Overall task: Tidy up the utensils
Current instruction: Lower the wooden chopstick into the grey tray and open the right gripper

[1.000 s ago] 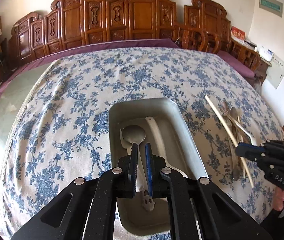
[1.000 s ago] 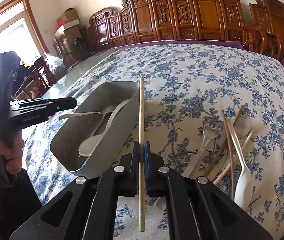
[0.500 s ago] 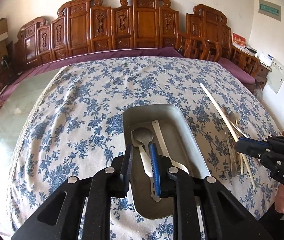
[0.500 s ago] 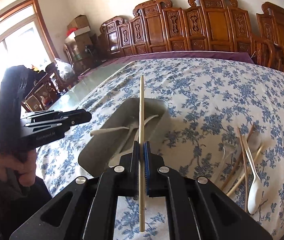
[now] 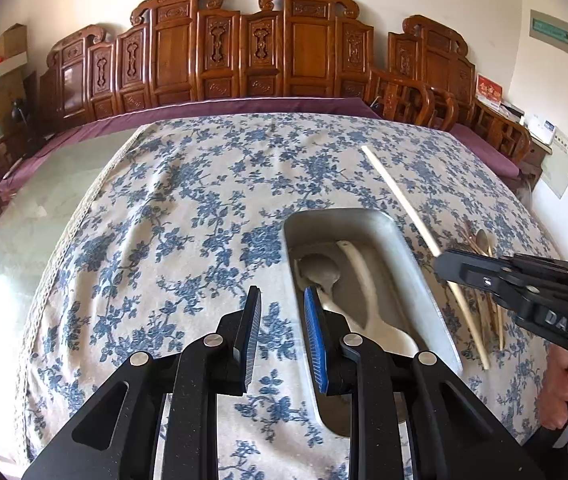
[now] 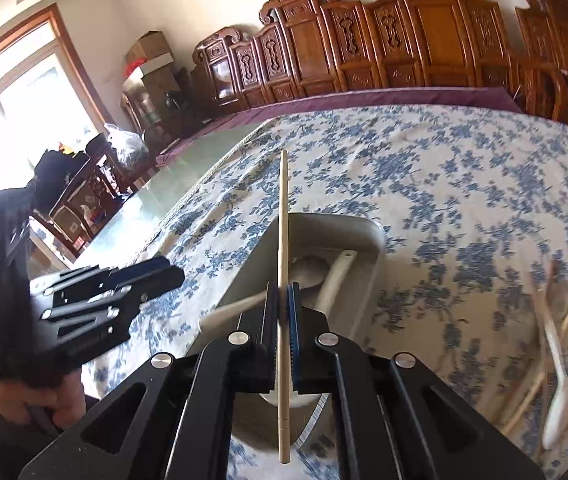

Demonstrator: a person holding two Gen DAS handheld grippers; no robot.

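Since the earlier frame we bring the right gripper (image 6: 282, 330), pinching a chopstick (image 6: 282, 240), over the tray (image 5: 412, 248) holding two spoons (image 5: 320, 272), the empty left gripper (image 5: 281, 330) jaws opening, loose utensils (image 6: 552, 352) remaining.

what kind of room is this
Probably a dining room in a home: a big table under a blue flowered cloth, carved wooden chairs lined along the wall, and a metal tray holding spoons.
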